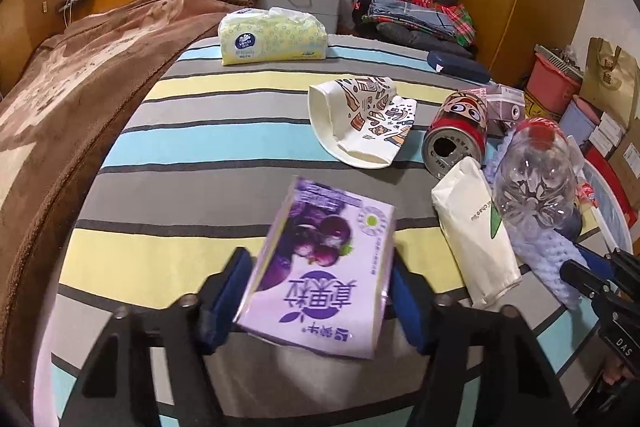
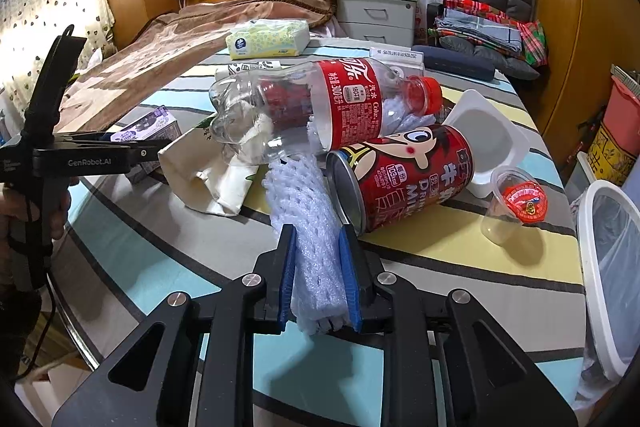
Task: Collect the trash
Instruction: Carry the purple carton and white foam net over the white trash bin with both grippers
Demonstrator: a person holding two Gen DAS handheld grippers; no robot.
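Note:
My left gripper [image 1: 320, 267] is shut on a purple drink carton [image 1: 320, 263], held just above the striped table [image 1: 200, 139]. My right gripper [image 2: 318, 251] is shut on a white foam fruit net [image 2: 308, 219] that runs under an empty Coke bottle [image 2: 320, 107]. A red milk can [image 2: 404, 175] lies on its side beside the net. The bottle [image 1: 536, 175], can [image 1: 456, 131] and net [image 1: 548, 259] also show at the right of the left wrist view. The left gripper [image 2: 140, 151] and carton [image 2: 148, 129] show at the left of the right wrist view.
More trash lies on the table: a crushed paper cup [image 1: 364, 119], a white paper bag [image 1: 476, 227], a white plastic tub [image 2: 484, 135], a small clear cup [image 2: 512, 203]. A tissue pack [image 1: 272, 39] sits at the far edge. A white bin [image 2: 612, 267] stands at the right edge.

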